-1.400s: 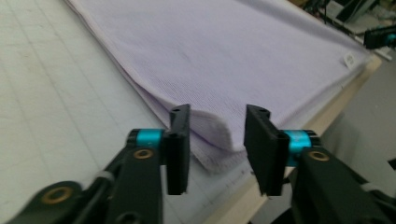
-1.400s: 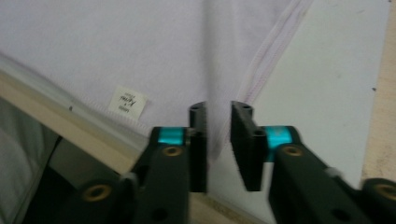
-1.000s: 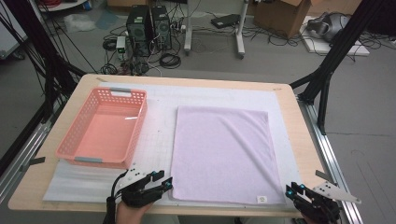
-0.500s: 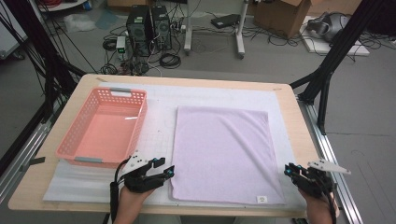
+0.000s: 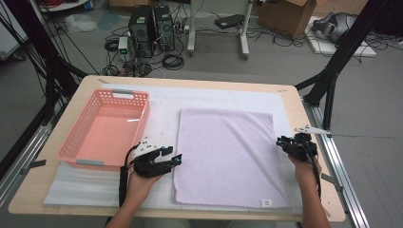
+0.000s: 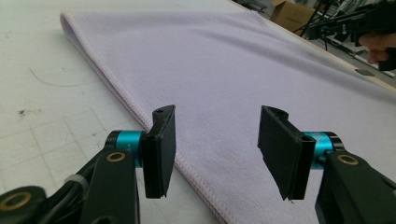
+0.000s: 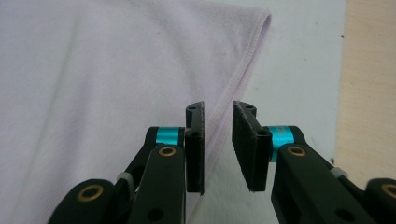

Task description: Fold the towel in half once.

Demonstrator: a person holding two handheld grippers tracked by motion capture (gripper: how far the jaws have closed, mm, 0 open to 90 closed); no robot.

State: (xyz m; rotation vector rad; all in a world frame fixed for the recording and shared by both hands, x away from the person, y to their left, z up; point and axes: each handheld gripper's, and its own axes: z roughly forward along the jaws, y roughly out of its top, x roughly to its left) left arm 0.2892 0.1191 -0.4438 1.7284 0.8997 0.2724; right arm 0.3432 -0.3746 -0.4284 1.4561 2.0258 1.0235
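A lilac towel point(image 5: 228, 152) lies flat on the white mat, with a small label at its near right corner. My left gripper point(image 5: 175, 157) hovers low at the towel's left edge, pointing right. Its jaws have just been opening and stand open point(image 6: 215, 116), astride the hemmed edge of the towel point(image 6: 224, 60) without touching it. My right gripper point(image 5: 284, 142) is at the towel's right edge, about halfway up, pointing left. Its jaws have just been closing and keep a narrow gap point(image 7: 218, 112) above the hem of the towel point(image 7: 93, 70). Nothing is pinched between them.
A pink plastic basket point(image 5: 145, 114) stands empty on the left of the table, close behind my left hand. The white mat point(image 5: 161, 109) covers most of the wooden table point(image 5: 294, 104). Black frame legs, computers and cables stand on the floor beyond.
Both hands have moved away from the table's near edge. The right gripper travelled far up along the towel's right edge. The left gripper shifted forward and right to the left edge.
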